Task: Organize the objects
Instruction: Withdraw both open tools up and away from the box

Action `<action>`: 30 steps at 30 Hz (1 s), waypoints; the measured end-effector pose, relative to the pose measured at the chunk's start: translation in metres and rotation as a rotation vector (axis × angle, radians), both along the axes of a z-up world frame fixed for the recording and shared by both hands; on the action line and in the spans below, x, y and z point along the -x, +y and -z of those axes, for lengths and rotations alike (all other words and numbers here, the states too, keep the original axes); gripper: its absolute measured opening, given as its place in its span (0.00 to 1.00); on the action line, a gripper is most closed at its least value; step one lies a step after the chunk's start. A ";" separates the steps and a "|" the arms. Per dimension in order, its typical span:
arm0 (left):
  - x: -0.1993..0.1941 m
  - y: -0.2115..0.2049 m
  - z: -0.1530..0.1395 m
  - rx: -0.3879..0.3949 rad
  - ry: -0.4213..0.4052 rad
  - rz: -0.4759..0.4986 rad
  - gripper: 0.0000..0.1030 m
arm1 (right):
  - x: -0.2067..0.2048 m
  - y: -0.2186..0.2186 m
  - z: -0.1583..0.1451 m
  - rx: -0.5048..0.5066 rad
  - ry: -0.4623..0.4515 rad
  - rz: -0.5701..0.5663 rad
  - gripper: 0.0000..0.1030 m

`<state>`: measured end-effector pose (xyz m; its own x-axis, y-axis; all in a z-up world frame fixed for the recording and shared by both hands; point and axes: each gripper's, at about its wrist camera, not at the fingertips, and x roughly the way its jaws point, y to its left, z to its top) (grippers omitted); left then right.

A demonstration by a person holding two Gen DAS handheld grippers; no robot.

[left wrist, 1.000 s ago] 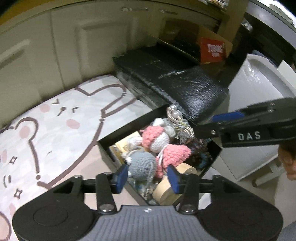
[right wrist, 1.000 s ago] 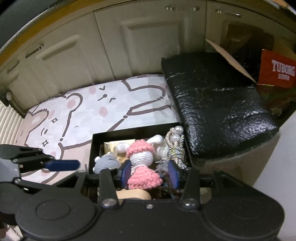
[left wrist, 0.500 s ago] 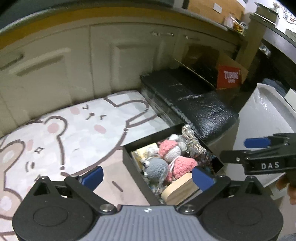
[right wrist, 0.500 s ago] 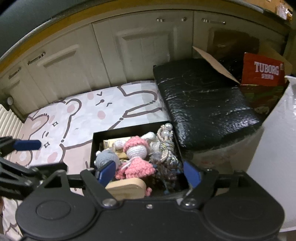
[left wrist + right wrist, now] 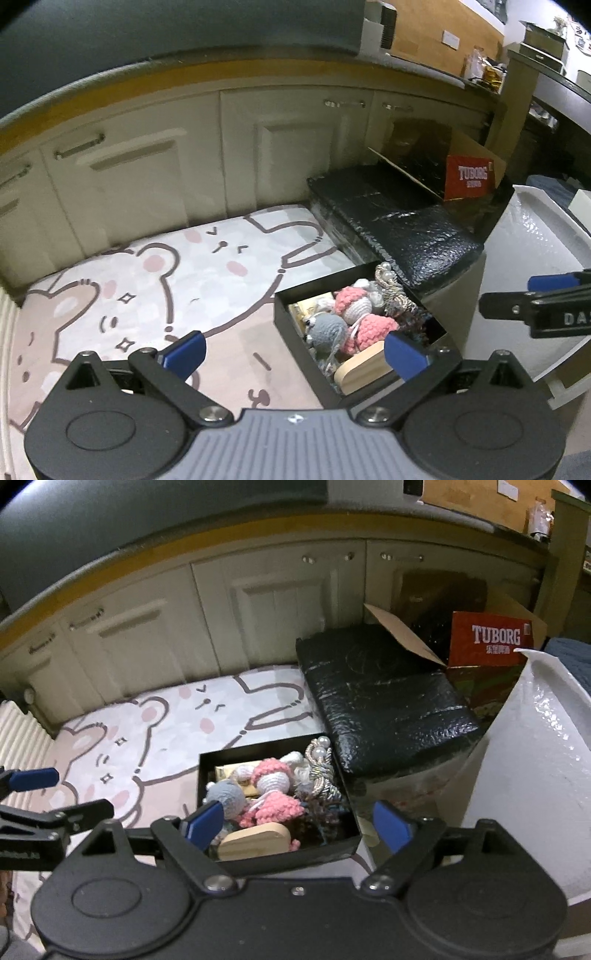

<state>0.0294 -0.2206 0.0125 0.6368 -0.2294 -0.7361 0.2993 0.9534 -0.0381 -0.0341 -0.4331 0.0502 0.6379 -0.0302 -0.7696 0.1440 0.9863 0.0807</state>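
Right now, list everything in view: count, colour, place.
box: one, black, open, on the mat
crochet toys: two pink, one grey, inside the box
wooden piece: one, tan, at the box's near end
cord with pearls: one, silver, along the box's right side
mat: one, pink and white bear print, on the floor
wrapped bundle: one, black, right of the mat
Tuborg carton: one, red, behind the bundle
cabinet doors: several, cream, behind the mat
left gripper: blue pads, jaws open, empty
right gripper: blue pads, jaws open, empty
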 end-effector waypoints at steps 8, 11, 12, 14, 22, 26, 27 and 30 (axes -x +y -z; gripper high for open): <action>0.023 0.014 -0.009 -0.014 0.015 -0.078 0.99 | 0.031 0.018 -0.017 0.011 -0.041 -0.029 0.87; 0.033 0.019 -0.010 0.001 0.019 -0.084 0.99 | 0.042 0.023 -0.020 0.016 -0.059 -0.017 0.87; 0.037 0.021 -0.010 0.006 0.018 -0.088 0.99 | 0.045 0.026 -0.019 0.019 -0.059 -0.017 0.87; 0.045 0.023 -0.010 0.011 0.019 -0.088 0.99 | 0.051 0.031 -0.016 0.034 -0.048 -0.015 0.87; 0.059 0.029 -0.010 0.030 0.019 -0.093 0.99 | 0.070 0.041 -0.008 0.059 -0.018 0.003 0.88; 0.061 0.029 -0.009 0.030 0.043 -0.081 0.99 | 0.079 0.047 -0.010 0.081 -0.034 0.011 0.88; 0.060 0.030 -0.008 0.029 0.048 -0.079 0.99 | 0.080 0.049 -0.009 0.084 -0.032 0.012 0.88; 0.060 0.030 -0.006 0.022 0.061 -0.075 0.99 | 0.082 0.052 -0.009 0.111 -0.037 0.033 0.88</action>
